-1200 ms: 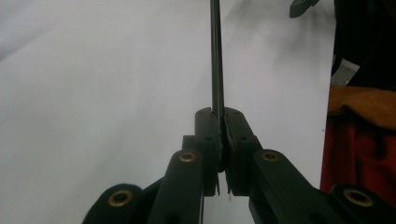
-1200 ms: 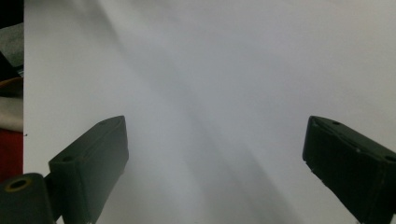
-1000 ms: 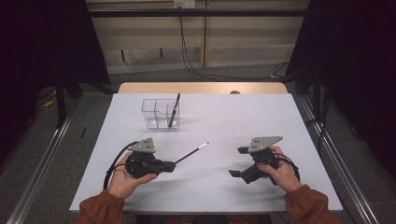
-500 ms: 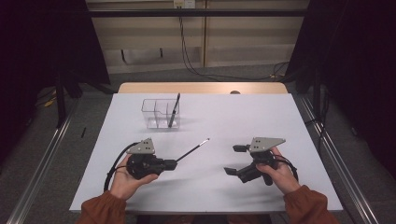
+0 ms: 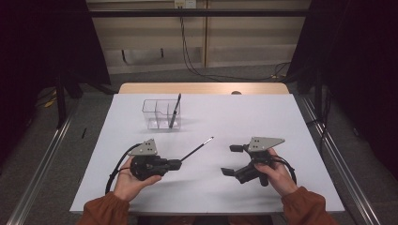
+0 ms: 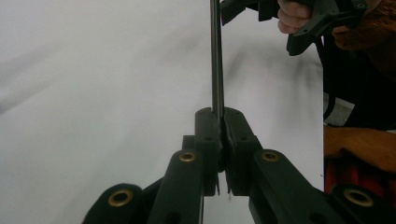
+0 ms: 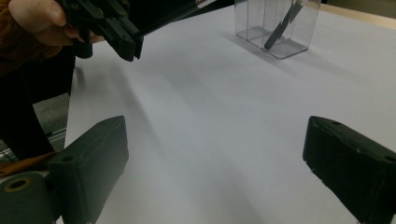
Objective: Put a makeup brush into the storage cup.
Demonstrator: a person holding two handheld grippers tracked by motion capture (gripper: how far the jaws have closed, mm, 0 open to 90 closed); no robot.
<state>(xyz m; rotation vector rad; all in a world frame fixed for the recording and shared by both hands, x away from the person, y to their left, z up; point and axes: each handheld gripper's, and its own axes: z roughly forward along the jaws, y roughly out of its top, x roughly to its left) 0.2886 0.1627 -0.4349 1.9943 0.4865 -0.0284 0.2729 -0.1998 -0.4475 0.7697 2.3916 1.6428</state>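
Black left gripper clamps a thin pen pointing toward the clear organizer; right gripper gapes empty nearby.

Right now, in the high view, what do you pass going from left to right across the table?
Left claw shut on a thin black rod → right claw, open. The clear box overlaps, so it's left out.

Rod clamped, as I see it
My left hand-held gripper pinches a thin dark rod above the white bench.
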